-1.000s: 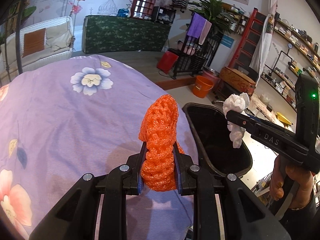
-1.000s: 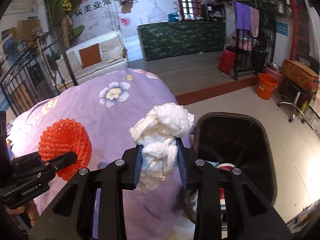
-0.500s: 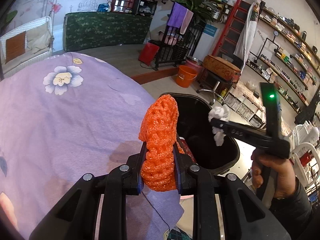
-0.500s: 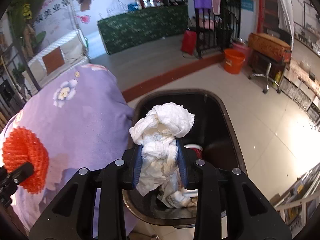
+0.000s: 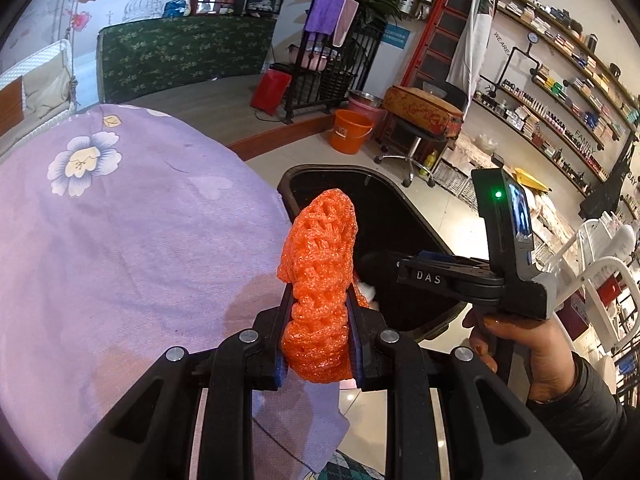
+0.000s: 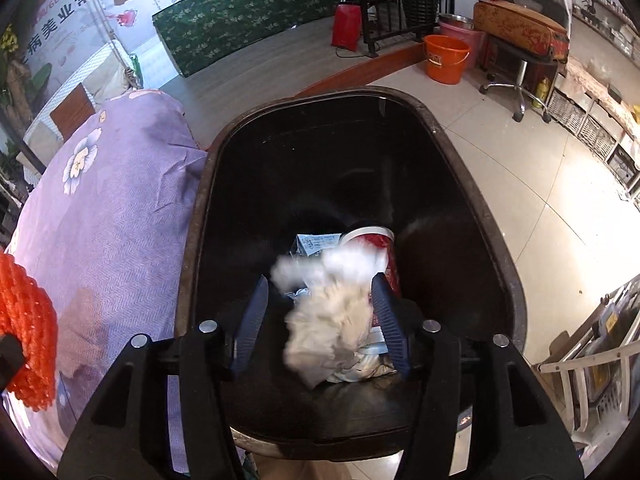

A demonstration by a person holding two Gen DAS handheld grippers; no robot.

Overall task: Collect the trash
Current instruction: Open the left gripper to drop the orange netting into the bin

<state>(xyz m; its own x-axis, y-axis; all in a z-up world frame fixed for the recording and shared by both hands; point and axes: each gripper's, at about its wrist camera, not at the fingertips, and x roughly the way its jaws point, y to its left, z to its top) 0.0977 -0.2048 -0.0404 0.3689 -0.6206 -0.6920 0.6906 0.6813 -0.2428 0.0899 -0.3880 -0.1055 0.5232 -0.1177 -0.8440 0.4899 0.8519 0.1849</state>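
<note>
Shelves, a ladder and a green-draped counter ring the tiled shop floor behind my two grippers. Farthest to my left spreads the purple cloth [image 5: 120,240], flower-printed, running under and left of my left gripper [image 5: 318,344]. That gripper is pinching the orange net [image 5: 320,280], which stands upright between the pads and rises well above the fingertips. Just beyond and right of the net sits the black bin [image 5: 400,220], its rim touching the edge of the cloth. My right gripper [image 6: 326,320] hangs over the bin's mouth, pointing down into it, with its blue pads spread wide. Between them, touching neither pad that I can tell, is the white tissue [image 6: 328,312], blurred, over the litter at the bottom. Ahead of the tissue inside the bin lie a red cup [image 6: 380,244] on its side and a printed carton [image 6: 316,244] beside it. Seen from my left wrist, my right hand [image 5: 516,344] grips the handle to the right of the net. Beyond the bin, on the floor, stands an orange bucket [image 6: 446,58], with a stool [image 6: 520,72] to its right.
</note>
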